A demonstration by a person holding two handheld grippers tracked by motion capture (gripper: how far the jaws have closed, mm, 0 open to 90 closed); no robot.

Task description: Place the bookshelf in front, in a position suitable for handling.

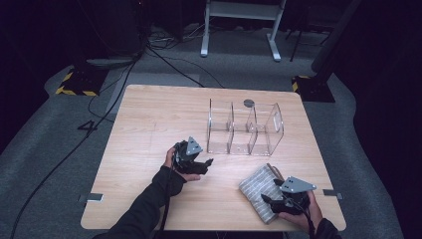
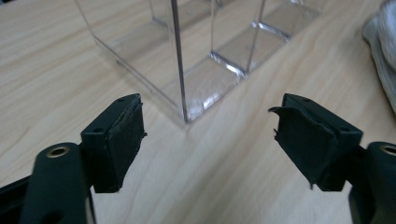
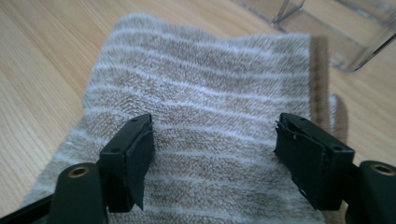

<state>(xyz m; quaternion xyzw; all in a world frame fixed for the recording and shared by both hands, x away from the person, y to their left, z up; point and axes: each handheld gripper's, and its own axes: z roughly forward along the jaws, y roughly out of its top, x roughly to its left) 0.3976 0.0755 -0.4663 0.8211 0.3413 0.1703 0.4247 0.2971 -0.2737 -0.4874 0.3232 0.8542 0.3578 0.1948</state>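
On the bench (image 1: 149, 129), both claws gape: left claw (image 2: 210, 135) facing the clear box (image 2: 196, 56), right claw (image 3: 215, 154) over the striped towel (image 3: 205, 93); no writing legible.

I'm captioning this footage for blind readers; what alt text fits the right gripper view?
The open right gripper hovers over a folded beige towel with thin white stripes, its two black fingers spread apart above the fabric. The towel lies on a light wooden table, with a clear plastic organizer beyond it.

From my seat the high view is dim and dark-edged — the table (image 1: 149, 124) alone lit — while beyond my left gripper (image 2: 210, 140) clear plastic glints, its far walls soft.
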